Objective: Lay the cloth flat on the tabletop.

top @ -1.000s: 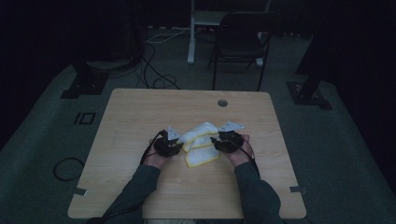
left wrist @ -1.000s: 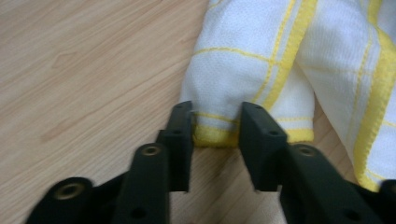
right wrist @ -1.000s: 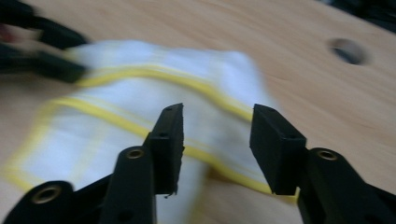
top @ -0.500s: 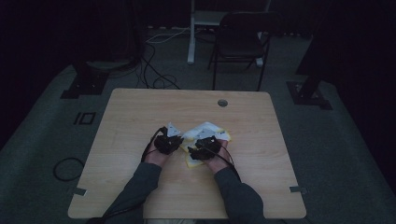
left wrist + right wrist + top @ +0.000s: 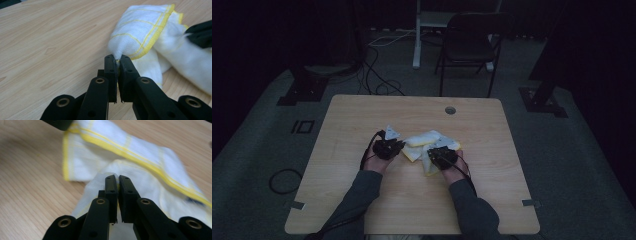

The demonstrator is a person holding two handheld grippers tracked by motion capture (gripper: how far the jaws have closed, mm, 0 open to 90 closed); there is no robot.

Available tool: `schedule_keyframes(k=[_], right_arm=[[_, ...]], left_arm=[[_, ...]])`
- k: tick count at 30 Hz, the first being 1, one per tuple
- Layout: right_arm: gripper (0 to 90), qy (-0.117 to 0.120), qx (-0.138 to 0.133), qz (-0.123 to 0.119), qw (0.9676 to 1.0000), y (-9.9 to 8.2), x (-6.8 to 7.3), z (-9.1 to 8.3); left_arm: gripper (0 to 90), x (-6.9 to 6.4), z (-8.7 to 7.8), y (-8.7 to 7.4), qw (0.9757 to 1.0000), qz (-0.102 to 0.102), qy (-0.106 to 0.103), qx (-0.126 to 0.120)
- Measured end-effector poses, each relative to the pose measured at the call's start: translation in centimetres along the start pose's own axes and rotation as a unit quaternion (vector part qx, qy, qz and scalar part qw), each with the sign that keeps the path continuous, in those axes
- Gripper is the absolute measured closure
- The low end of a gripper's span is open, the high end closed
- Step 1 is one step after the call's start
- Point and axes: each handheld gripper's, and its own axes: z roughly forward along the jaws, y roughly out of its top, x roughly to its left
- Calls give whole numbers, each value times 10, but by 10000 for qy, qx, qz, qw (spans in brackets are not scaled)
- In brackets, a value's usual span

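Right claw [image 5: 438,153] moved inward, 2 claws pinching 1 cloth [image 5: 424,141], 1 table [image 5: 362,115]

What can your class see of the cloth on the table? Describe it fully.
The cloth is white woven fabric with thin yellow grid lines and a yellow stitched hem. It lies crumpled and partly folded near the middle of the wooden table. The left gripper is shut on one pinched edge, and the right gripper is shut on another fold.
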Motion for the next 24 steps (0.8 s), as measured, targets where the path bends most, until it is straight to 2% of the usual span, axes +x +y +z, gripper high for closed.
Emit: schedule_keyframes(k=[10, 16, 24], right_arm=[[865, -156, -181, 440, 9987, -10, -35, -25], [868, -236, -128, 587, 9979, -12, -57, -31], [872, -381, 24, 632, 9973, -14, -78, -33]], left_arm=[[864, 16, -5, 3, 9992, -378, -34, -83], [864, 28, -10, 5, 9988, -472, 119, -44], [865, 52, -12, -2, 9960, -865, 235, 57]])
